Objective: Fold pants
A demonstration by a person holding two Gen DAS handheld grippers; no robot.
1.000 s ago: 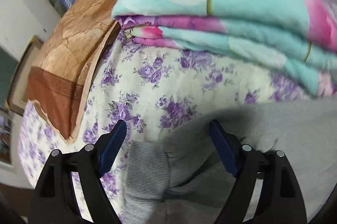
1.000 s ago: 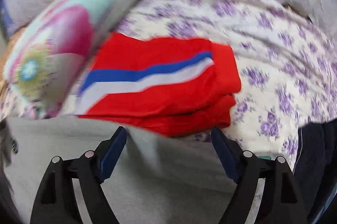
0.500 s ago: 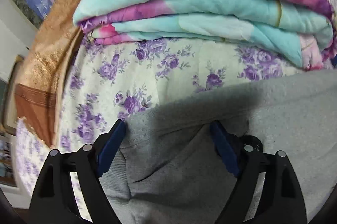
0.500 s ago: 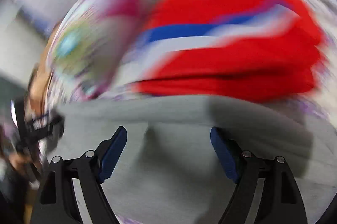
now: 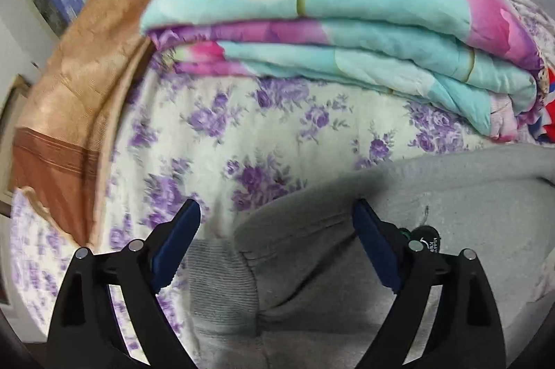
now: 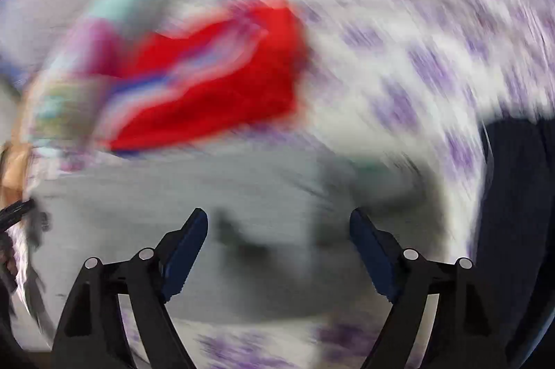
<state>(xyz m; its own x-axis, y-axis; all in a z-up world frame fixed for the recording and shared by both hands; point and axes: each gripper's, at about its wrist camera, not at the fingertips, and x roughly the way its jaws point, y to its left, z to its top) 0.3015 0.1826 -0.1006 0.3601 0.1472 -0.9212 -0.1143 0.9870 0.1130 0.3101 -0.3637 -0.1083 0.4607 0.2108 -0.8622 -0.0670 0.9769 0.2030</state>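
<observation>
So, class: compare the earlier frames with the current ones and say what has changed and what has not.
The left gripper swung back toward the ribbed cuff of the grey pants, which shows again as it did a second ago. The right gripper is sweeping fast, blurring its view. Nothing was gripped or released: both stay open. The folded quilt and red garment kept their places.

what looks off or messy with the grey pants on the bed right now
The grey pants lie rumpled, not flat: the ribbed cuff is bunched and creased between the open left tongs. The right wrist view is too blurred to judge beyond the open right tongs. Nothing looks torn or spilled.
</observation>
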